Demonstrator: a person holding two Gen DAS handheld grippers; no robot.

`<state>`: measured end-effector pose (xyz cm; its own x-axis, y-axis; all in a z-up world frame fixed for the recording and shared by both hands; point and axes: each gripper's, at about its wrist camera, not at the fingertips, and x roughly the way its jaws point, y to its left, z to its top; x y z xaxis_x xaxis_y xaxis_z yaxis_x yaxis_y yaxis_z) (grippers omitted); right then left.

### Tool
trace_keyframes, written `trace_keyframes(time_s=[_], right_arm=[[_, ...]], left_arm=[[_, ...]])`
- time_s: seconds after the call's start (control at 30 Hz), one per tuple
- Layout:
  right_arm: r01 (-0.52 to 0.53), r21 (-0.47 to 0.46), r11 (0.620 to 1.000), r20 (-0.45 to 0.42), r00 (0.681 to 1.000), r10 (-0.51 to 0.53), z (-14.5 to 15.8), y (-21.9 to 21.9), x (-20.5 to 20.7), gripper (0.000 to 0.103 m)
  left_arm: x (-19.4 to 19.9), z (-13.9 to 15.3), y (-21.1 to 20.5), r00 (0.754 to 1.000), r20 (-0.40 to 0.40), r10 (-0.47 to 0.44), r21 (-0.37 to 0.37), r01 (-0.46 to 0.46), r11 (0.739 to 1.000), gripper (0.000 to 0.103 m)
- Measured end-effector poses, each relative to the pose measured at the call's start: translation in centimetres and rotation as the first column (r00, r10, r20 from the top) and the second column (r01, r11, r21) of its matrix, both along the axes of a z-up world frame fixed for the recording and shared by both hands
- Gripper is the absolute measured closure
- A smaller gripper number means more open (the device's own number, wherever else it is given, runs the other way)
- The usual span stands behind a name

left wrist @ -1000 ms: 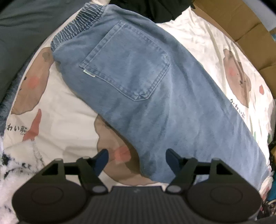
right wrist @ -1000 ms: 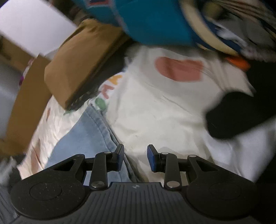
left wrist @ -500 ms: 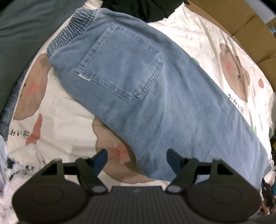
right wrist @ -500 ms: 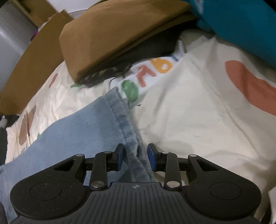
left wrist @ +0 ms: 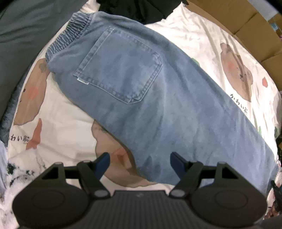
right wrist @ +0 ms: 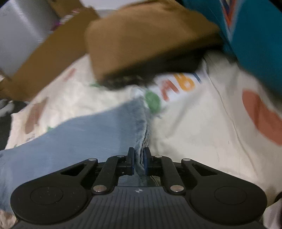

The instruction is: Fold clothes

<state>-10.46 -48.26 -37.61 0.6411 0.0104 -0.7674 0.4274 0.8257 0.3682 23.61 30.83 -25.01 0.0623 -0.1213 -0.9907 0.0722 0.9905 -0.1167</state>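
A cream cotton bedsheet printed with brown bears, pink patches and dark Japanese lettering (left wrist: 67,112) covers the whole working surface, soft and lightly creased. Its left edge meets a dark grey-green blanket (left wrist: 26,31); its far right edge runs up against brown corrugated cardboard boxes (left wrist: 246,26). Bare sheet lies open to the left and near side of the garment, and a narrower strip lies open on the far right.

A pair of light blue denim trousers with an elasticated waistband (left wrist: 158,98) lies flat across the sheet on a diagonal, waistband far left, leg running to the near right. The gathered waistband (left wrist: 70,37) is ribbed; a stitched square back pocket (left wrist: 119,70) faces up. A black garment (left wrist: 134,8) sits just beyond the waistband at the far edge.

In the right wrist view, which is blurred, a folded tan-brown cloth resting on a dark layer (right wrist: 146,44) lies at the far side, with a teal garment bearing orange and white trim (right wrist: 255,38) at the far right.

The left gripper (left wrist: 140,161) hovers with its blue-padded fingers spread wide, straddling the near edge of the trousers without closing on it. The right gripper (right wrist: 139,162) is pinched narrow on the stitched hem of the trouser leg (right wrist: 142,141), the denim bunched between its pads.
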Motion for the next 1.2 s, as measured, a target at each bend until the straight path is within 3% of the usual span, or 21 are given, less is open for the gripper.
trace_keyframes(time_s=[0.17, 0.53, 0.77, 0.87, 0.93, 1.03, 1.2], right_arm=[[-0.079, -0.005, 0.997, 0.031, 0.996, 0.080, 1.6, 1.1, 0.2, 0.094], [0.038, 0.075, 0.996, -0.037, 0.999, -0.036, -1.5, -0.9, 1.9, 0.089], [0.078, 0.151, 0.985, -0.122, 0.991, -0.059, -3.1, -2.3, 2.1, 0.064], [0.068, 0.252, 0.965, -0.127, 0.991, -0.036, -3.7, -3.1, 1.8, 0.065], [0.019, 0.313, 0.949, -0.089, 0.996, 0.010, -3.7, -3.3, 2.1, 0.081], [-0.029, 0.369, 0.929, -0.062, 0.996, 0.056, -3.7, -3.3, 2.7, 0.081], [0.023, 0.433, 0.901, -0.085, 0.996, 0.016, -5.8, -4.5, 3.2, 0.079]], left_arm=[[-0.1, -0.4, 0.7, 1.000, -0.006, 0.025, 0.021, -0.025, 0.999, 0.026], [-0.6, -0.5, 1.4, 0.999, -0.010, 0.036, 0.028, -0.036, 0.999, 0.026], [-0.6, -0.5, 1.8, 0.999, -0.009, 0.041, 0.036, -0.041, 0.999, 0.026], [-0.7, -0.5, 1.9, 0.999, -0.008, 0.042, 0.034, -0.042, 0.999, 0.026], [-0.8, -0.6, 2.0, 0.999, -0.011, 0.041, 0.035, -0.040, 0.999, 0.026], [-1.0, -0.7, 2.1, 0.999, -0.015, 0.040, 0.036, -0.039, 0.999, 0.026], [-1.2, -0.8, 2.2, 0.999, -0.019, 0.038, 0.045, -0.037, 0.998, 0.026]])
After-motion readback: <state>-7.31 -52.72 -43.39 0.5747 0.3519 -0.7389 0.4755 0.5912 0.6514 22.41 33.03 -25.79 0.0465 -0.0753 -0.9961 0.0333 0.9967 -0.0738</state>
